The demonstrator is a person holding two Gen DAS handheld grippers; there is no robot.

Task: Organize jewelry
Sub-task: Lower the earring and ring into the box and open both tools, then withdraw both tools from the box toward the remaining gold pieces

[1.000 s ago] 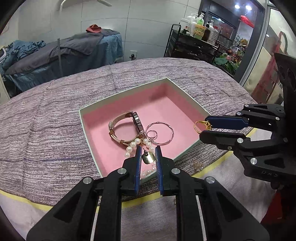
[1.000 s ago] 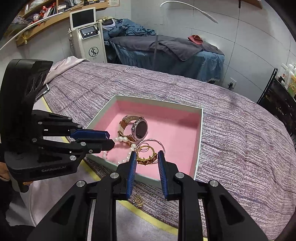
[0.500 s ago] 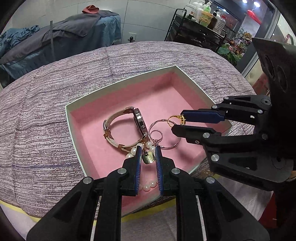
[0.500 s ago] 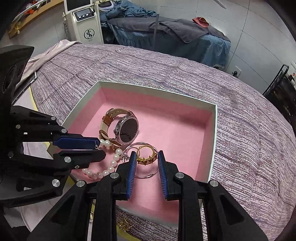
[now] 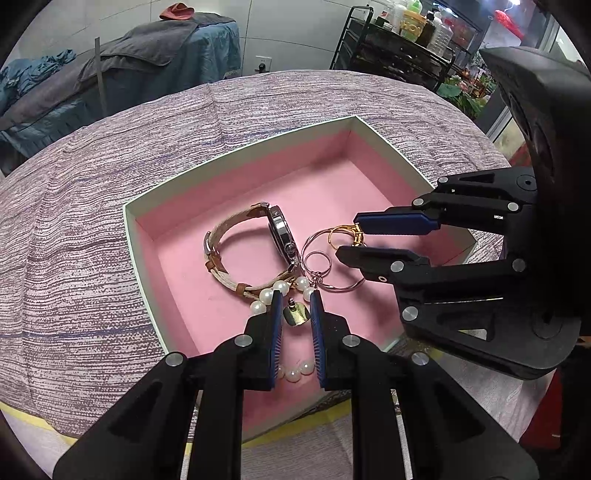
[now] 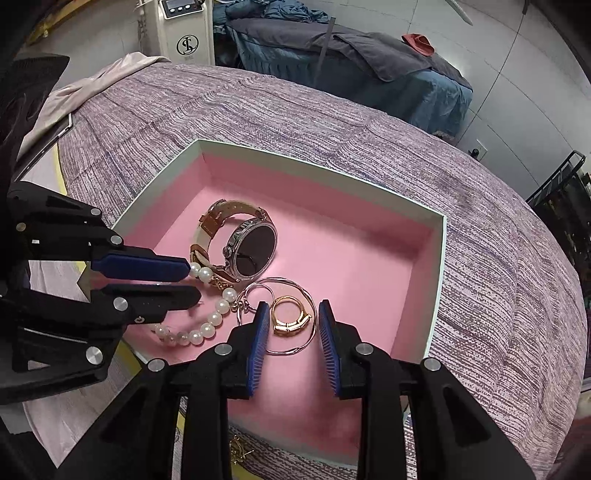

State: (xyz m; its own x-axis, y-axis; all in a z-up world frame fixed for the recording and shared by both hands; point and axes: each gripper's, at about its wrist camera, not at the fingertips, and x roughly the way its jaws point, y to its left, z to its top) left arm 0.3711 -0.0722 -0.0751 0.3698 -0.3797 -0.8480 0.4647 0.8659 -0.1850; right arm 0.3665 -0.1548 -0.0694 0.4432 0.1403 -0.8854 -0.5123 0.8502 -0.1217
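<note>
The left claw (image 5: pixel 293 314) is nearest in its own view, with its blue ribbed pads set narrow around a small flat gold earring (image 5: pixel 295 315). The pads look close to the earring, but I cannot tell if they pinch it. In the right view that claw (image 6: pixel 194 282) comes in from the side and the earring is hidden.

The right claw (image 6: pixel 290 325) has its pads wider apart, on each side of a shiny gold ring (image 6: pixel 289 320). The ring lies on the pink floor and the pads do not touch it. From the left view the same claw (image 5: pixel 347 240) reaches in from the right, and the gold ring (image 5: pixel 345 234) sits at its tips.

All the jewelry is inside a square box (image 6: pixel 439 266) with pale walls and a soft pink lining. A string of round white pearls (image 6: pixel 207 325) curves by the left claw. A thin silver hoop (image 6: pixel 291 295) loops around the gold ring, with a smaller silver ring (image 6: pixel 258 297) joined to it. Farther back is a watch (image 6: pixel 255 247) with a round dark face and a tan strap. Only the right view shows the face; the left view shows the watch (image 5: pixel 280 232) edge-on.

The box rests on a surface (image 5: pixel 92 221) covered with bumpy purple striped cloth. Far behind are a bed with grey and blue covers (image 6: pixel 369 59) and a white machine (image 6: pixel 186 33), and only the left view shows a black rack of bottles (image 5: pixel 406 40).
</note>
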